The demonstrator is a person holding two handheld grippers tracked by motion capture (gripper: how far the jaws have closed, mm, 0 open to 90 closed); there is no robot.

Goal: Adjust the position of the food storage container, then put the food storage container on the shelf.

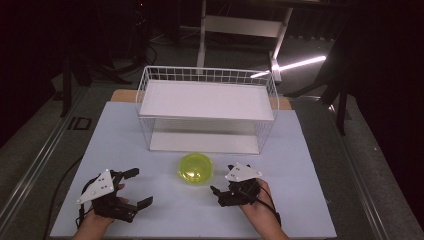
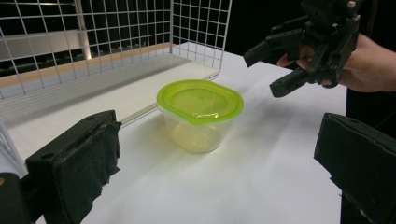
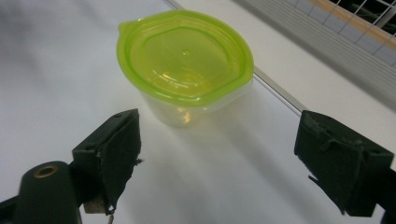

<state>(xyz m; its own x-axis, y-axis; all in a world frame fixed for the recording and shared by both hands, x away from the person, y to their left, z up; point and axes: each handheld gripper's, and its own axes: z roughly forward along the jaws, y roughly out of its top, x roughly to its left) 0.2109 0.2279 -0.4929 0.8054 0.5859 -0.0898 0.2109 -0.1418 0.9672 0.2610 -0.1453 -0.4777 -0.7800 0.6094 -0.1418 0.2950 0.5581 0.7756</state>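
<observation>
— Grippers first, from the left: how were they held?

— Left gripper (image 1: 131, 189) sat at the near left of the white table (image 1: 310, 210), jaws spread wide with nothing between them, turned inward toward the middle. From its own view the lidded tub stood ahead of the two pads, well apart from them.

— And the middle?

— Clear plastic container with a lime-green lid (image 1: 195, 168) stood upright on the table, lid seated, just in front of the open lower level of the white wire shelf basket (image 1: 145, 95). That spot looked chosen so either hand could reach it and the shelf lay straight behind.

— Right side?

— Right gripper (image 1: 221, 181) was near the tub's right edge but not touching, jaws also wide and empty. Its own view looked down across the lid (image 3: 185, 56), so I judged it was lined up to close on the container; the left one seemed only to wait.
</observation>
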